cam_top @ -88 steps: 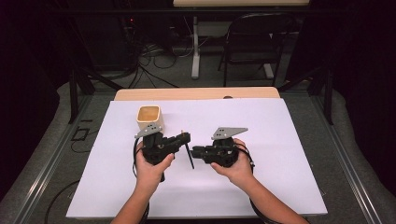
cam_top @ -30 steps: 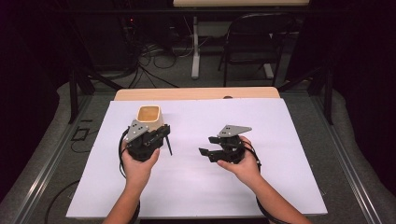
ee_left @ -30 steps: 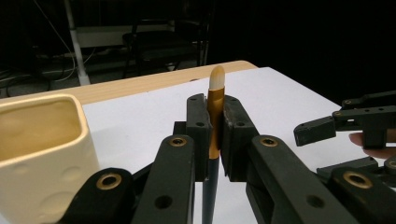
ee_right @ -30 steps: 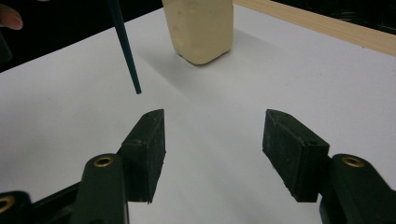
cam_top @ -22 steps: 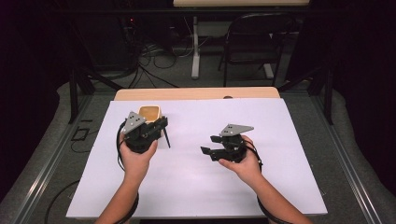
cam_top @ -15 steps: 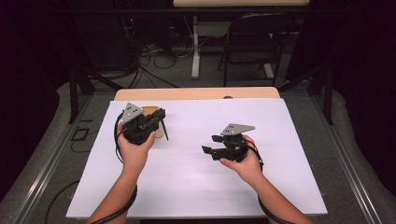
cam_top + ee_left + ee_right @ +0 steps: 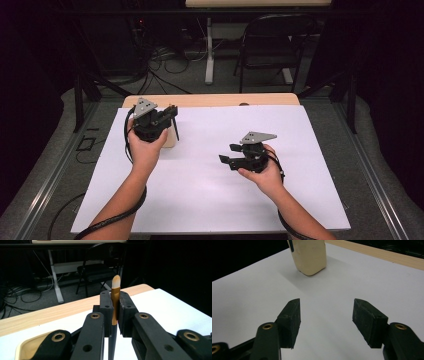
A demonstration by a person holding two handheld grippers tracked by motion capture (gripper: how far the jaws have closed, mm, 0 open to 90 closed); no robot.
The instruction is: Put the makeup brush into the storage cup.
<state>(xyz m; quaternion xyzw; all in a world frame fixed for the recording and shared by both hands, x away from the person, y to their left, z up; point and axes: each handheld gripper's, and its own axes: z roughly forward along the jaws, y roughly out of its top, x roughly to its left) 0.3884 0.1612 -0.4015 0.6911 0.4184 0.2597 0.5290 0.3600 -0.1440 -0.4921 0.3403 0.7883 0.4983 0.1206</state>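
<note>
Brush (image 7: 115,302) clamped upright in left gripper (image 7: 114,312); right gripper (image 7: 325,320) fingers wide apart, empty.

Left gripper (image 7: 167,114) carried brush (image 7: 175,129) over cup (image 7: 170,139).

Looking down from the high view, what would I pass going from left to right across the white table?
Left gripper clamped on a slim brush with a black handle and gold ferrule, in front of a cream plastic cup → bare white table cover → right gripper, held open in the person's other hand.
</note>
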